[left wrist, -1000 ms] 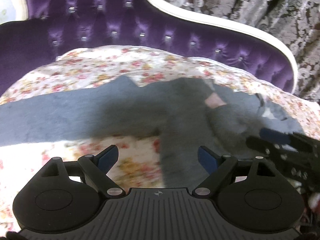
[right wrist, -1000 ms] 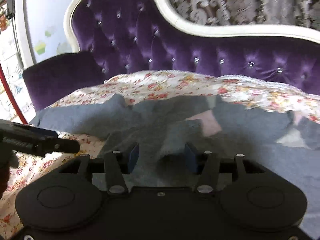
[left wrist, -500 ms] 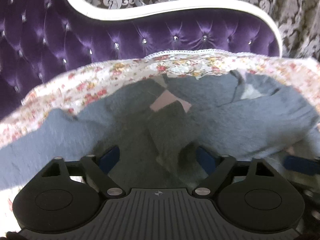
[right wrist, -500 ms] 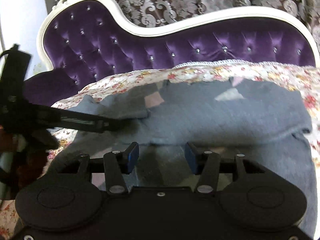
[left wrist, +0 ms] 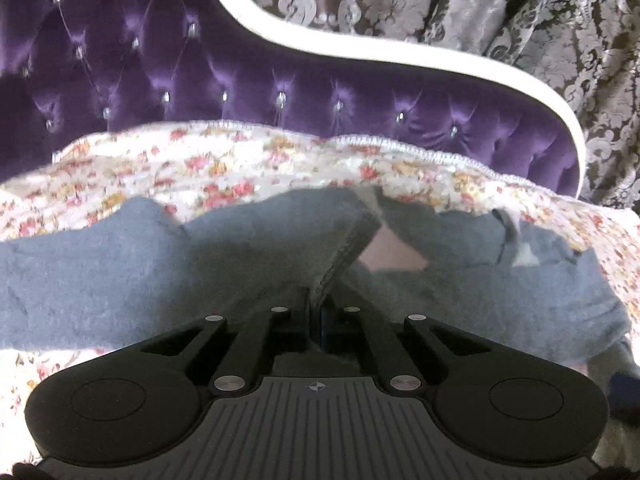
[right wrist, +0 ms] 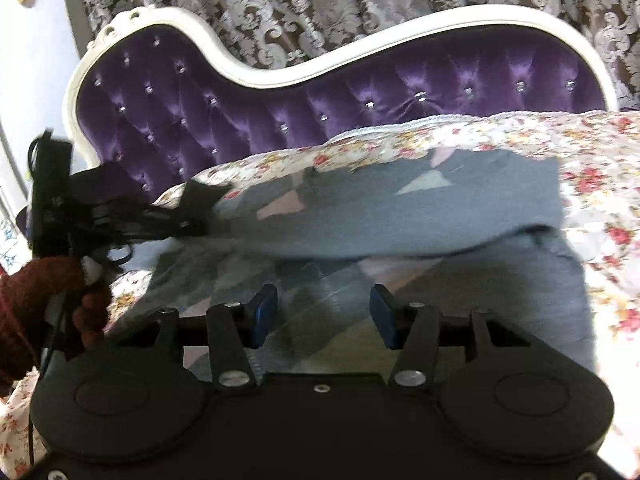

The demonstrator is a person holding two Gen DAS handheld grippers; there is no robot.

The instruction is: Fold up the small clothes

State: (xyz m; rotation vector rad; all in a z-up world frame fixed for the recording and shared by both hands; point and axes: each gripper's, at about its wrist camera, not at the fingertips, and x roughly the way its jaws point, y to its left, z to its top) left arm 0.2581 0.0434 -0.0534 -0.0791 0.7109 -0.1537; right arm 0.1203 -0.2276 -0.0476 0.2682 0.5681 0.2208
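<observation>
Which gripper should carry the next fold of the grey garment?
Left. The left gripper is shut on the grey garment, pinching a raised edge. The right gripper hangs open above the cloth, gripping nothing.

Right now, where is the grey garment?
The grey garment lies spread on the floral cover in front of the purple sofa back. The left gripper pinches a ribbed edge near its middle.

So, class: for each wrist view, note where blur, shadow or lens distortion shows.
Left wrist view: grey garment soft, fisheye bends the sofa's white trim; left tongs shut on a ribbed edge. Right wrist view: left tongs motion-smeared, shadow on cloth around the open right tongs.
</observation>
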